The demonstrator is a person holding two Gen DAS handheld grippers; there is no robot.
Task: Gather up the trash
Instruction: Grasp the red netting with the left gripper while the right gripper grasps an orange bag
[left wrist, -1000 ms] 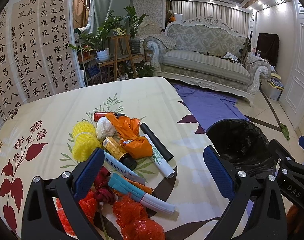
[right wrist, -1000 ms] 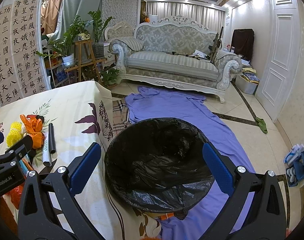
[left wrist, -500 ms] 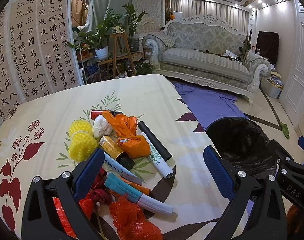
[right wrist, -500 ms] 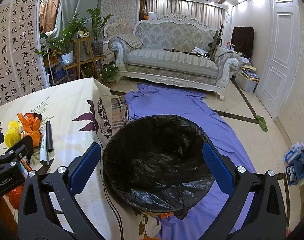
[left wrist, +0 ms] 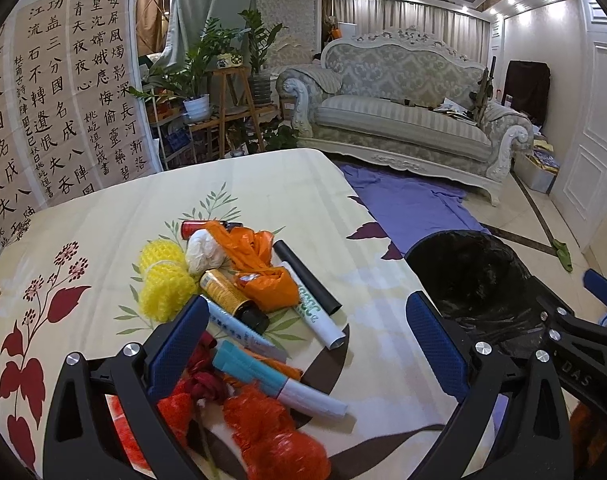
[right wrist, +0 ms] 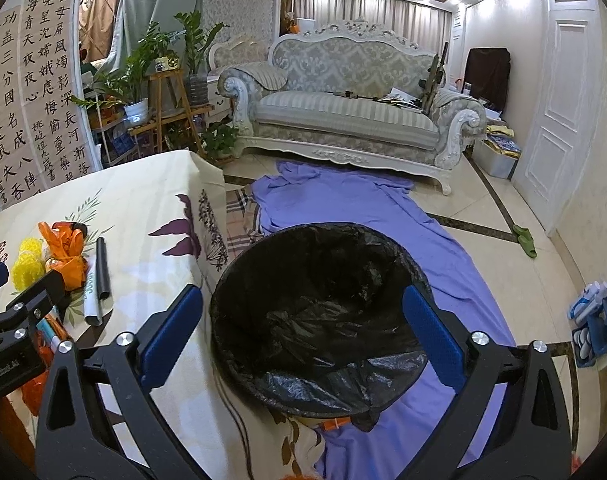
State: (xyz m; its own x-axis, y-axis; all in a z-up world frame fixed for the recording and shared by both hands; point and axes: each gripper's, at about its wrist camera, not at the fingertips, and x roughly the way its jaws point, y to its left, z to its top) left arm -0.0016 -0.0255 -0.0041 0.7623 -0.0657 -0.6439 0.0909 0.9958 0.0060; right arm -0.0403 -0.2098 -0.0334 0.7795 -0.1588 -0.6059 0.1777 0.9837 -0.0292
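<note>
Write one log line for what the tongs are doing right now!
left tongs: open, empty, over trash pile | right tongs: closing, nothing between them, above black bin | trash on table: not yet collected

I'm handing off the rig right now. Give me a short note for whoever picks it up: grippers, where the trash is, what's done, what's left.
Left gripper: open, empty, over the trash pile on the floral tablecloth.
Right gripper: empty, jaws closing slightly, above the black-lined bin beside the table.
Done: nothing visible in the bin.
Left: the whole pile, including yellow mesh balls, orange bag, tubes, markers and red netting.
</note>
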